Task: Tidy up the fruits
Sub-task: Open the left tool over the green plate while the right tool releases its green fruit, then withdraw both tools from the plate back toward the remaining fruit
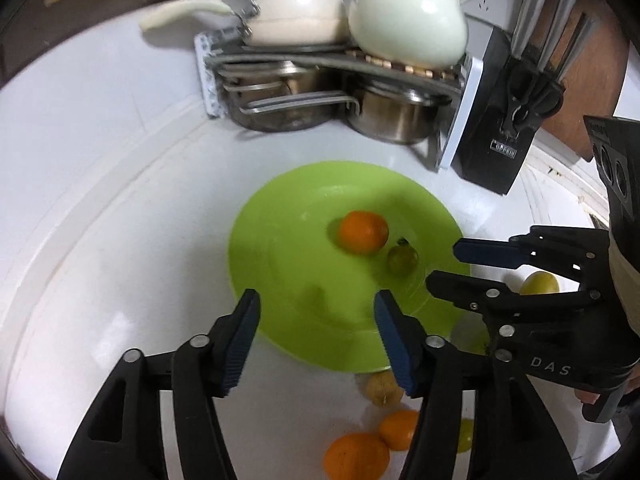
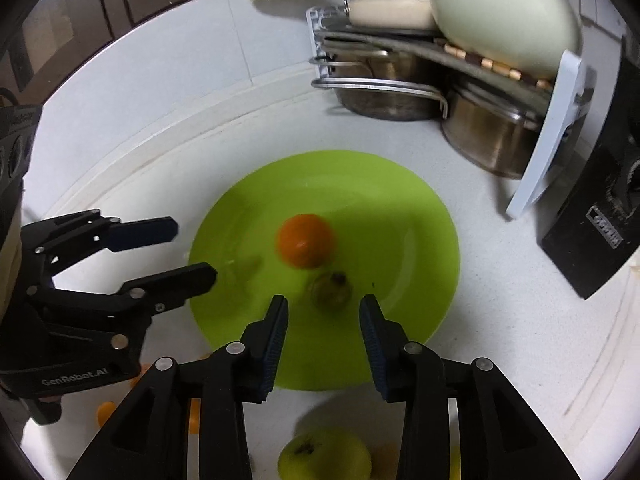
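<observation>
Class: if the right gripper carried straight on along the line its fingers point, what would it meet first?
Probably the small green fruit on the green plate, lying just ahead between the right gripper's open fingers; depth is uncertain.

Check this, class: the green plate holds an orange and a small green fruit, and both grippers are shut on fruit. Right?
Not quite. The left gripper and right gripper both stand open and empty, as each wrist view shows. The green plate does hold the orange and small green fruit.
</observation>
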Available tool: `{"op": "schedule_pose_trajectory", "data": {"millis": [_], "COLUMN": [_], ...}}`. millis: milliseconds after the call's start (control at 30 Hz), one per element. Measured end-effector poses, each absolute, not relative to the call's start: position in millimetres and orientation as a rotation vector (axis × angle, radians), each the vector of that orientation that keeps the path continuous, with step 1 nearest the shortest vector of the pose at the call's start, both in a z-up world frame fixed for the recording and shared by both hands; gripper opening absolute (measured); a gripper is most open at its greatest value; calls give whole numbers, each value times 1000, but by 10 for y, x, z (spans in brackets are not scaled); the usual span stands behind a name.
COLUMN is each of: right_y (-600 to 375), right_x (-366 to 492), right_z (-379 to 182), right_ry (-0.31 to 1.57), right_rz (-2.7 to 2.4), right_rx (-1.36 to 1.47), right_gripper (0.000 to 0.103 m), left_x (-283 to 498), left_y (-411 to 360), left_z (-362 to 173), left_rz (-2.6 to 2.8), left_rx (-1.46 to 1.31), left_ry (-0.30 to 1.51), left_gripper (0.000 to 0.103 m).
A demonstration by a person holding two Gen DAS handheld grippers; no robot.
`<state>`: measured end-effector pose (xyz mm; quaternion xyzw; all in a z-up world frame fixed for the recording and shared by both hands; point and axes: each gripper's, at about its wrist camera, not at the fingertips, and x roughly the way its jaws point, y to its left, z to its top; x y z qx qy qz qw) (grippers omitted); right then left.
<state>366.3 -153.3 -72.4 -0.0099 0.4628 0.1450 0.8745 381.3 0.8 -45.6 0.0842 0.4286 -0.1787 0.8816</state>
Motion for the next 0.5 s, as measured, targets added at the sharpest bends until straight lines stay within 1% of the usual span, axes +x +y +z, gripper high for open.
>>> {"op": "schedule_pose_trajectory", "data": {"millis": [100,167,200,300,367,433,500], "right_y": [-1511,-1498,-1492,-1466,-1452,-1436,-1411], "right_x": [3548,3447,3395,3235,3146,3029,2927], "right_z": [-597,-496,-443,-301,-228,-149,-99], "right_ry": [929,900,884,848,828,804,788], "right_rz": [301,300,301,310,316,323,324], "right_rx": [-26,-28,-25,-18,-11,-6,-5], "right_gripper": [38,42,44,45,46,51,52], "left_x": [3668,3544,3488,3289,3162,3046,2911], "left_y": [59,94,107,143,180,210,248], "left_z": [-328,-235,-196,-66,14,69,130], "left_rz": [-338,-315,-306,-260,-238,-223,-210], "left_rx": [175,169,165,162,152,142,134], "left_ry": [859,835,823,787,766,745,725], "left_gripper": [63,70,71,77,83,89,90]}}
